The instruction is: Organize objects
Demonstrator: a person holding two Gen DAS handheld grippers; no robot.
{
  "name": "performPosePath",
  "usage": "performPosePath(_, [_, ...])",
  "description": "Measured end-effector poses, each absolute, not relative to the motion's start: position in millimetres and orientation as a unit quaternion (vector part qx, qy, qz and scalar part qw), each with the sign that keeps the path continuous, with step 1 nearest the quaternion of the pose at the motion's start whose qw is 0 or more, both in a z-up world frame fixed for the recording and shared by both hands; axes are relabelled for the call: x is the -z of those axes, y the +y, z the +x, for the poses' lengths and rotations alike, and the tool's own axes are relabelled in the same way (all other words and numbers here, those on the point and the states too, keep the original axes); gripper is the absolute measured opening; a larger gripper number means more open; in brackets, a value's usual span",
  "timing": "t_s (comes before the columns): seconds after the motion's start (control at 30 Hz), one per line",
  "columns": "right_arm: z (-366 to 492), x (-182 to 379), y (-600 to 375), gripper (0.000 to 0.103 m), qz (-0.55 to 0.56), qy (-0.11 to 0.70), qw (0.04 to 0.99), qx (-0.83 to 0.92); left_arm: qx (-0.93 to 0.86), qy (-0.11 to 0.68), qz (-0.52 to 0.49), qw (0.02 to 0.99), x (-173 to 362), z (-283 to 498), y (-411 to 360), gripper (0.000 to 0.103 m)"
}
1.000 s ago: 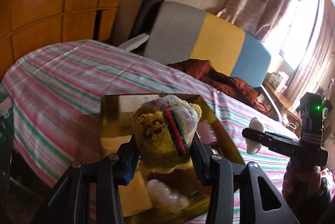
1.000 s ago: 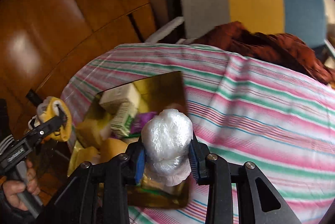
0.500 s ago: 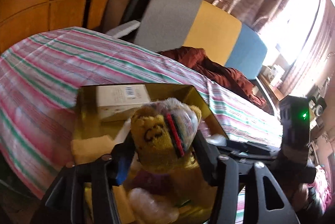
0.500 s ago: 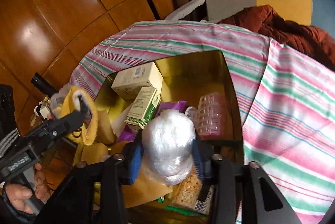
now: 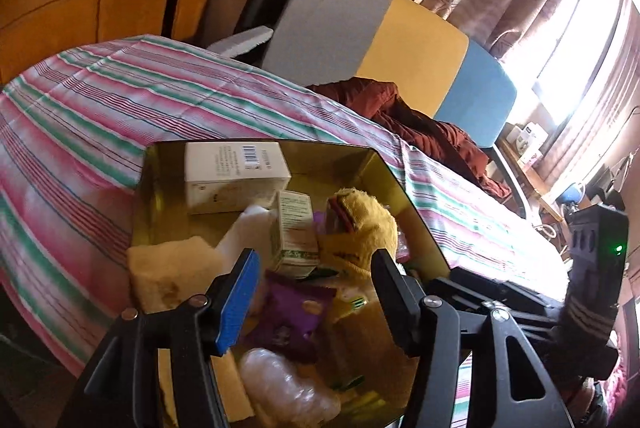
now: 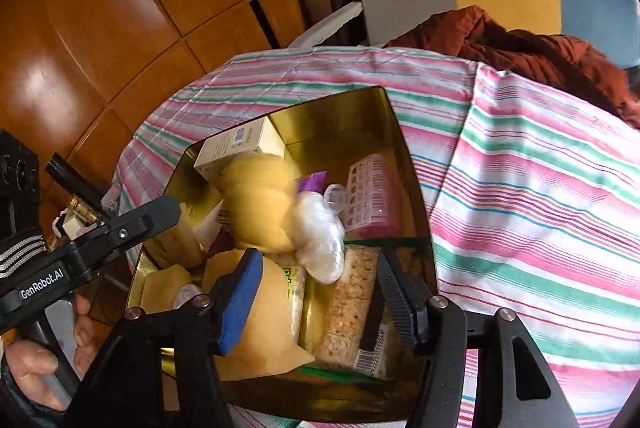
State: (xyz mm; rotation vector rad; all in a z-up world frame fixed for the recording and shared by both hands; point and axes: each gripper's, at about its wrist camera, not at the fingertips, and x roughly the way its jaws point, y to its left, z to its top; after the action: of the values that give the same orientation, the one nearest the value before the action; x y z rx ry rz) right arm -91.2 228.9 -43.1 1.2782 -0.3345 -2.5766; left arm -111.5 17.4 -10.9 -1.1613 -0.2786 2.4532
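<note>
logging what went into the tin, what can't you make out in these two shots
- Yellow sock bundle: motion-blurred in the right wrist view, its pattern unreadable.
- Box labels: print too small in both views.
- Gold tin: near wall cut off by the frame edge and the left gripper.
- Items under the snack bar: hidden by the pile and the right gripper.

A gold tin [image 6: 412, 164] sits on pink, green and white striped cloth [image 6: 540, 188], holding a yellow sock [image 5: 360, 228], purple packet [image 5: 296, 312], pink pill case [image 6: 372, 196] and white box [image 5: 232, 172].
</note>
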Motion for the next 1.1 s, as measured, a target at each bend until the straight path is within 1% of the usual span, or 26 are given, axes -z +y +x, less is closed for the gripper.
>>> performPosePath(0.13, [-80.7,34.5,228.6,0.068,0.417,-0.100,0.099,0.898,-0.899,-0.060,-0.396,0.178,4.1,-96.2,19.2,0.060])
performPosePath(0.17, [-78.8,32.4,227.7,0.069,0.411,-0.095,0.094,0.902,-0.905,-0.050,-0.388,0.168,1.3,-89.9,19.9,0.061])
performPosePath(0.2, [-75.3,29.1,226.6,0.071,0.404,-0.088,0.087,0.907,-0.908,-0.045,-0.384,0.160,0.4,-86.9,19.3,0.064])
performPosePath(0.23, [-71.0,25.5,225.7,0.076,0.396,-0.081,0.081,0.911,-0.911,-0.039,-0.380,0.153,-1.4,-82.9,19.5,0.066])
performPosePath(0.27, [-66.4,21.5,224.1,0.083,0.385,-0.073,0.073,0.917,-0.915,-0.033,-0.374,0.145,-4.0,-77.4,20.3,0.067])
performPosePath(0.33, [-58.5,14.3,221.6,0.092,0.367,-0.064,0.064,0.926,-0.923,-0.019,-0.363,0.130,-8.4,-68.8,21.3,0.067])
performPosePath(0.4, [-53.4,9.4,218.2,0.095,0.354,-0.053,0.055,0.932,-0.927,-0.010,-0.355,0.118,-11.9,-61.4,21.9,0.067])
performPosePath(0.47, [-46.8,6.3,214.5,0.101,0.344,-0.039,0.046,0.937,-0.929,-0.006,-0.353,0.108,-14.1,-54.9,23.2,0.067])
performPosePath(0.63, [-31.8,7.1,208.7,0.103,0.339,-0.017,0.042,0.940,-0.938,0.002,-0.337,0.076,-18.3,-37.0,27.3,0.067])
performPosePath(0.87, [-13.1,13.3,214.4,0.103,0.344,-0.027,0.039,0.938,-0.939,0.001,-0.343,0.033,-15.6,-27.7,27.7,0.068])
performPosePath(1.0, [-7.8,17.1,215.4,0.103,0.348,-0.030,0.038,0.936,-0.935,-0.011,-0.354,0.031,-10.0,-28.2,23.8,0.068])
performPosePath(1.1, [-5.4,19.6,215.9,0.103,0.351,-0.031,0.037,0.935,-0.943,0.006,-0.330,0.029,-11.2,-23.0,25.0,0.068])
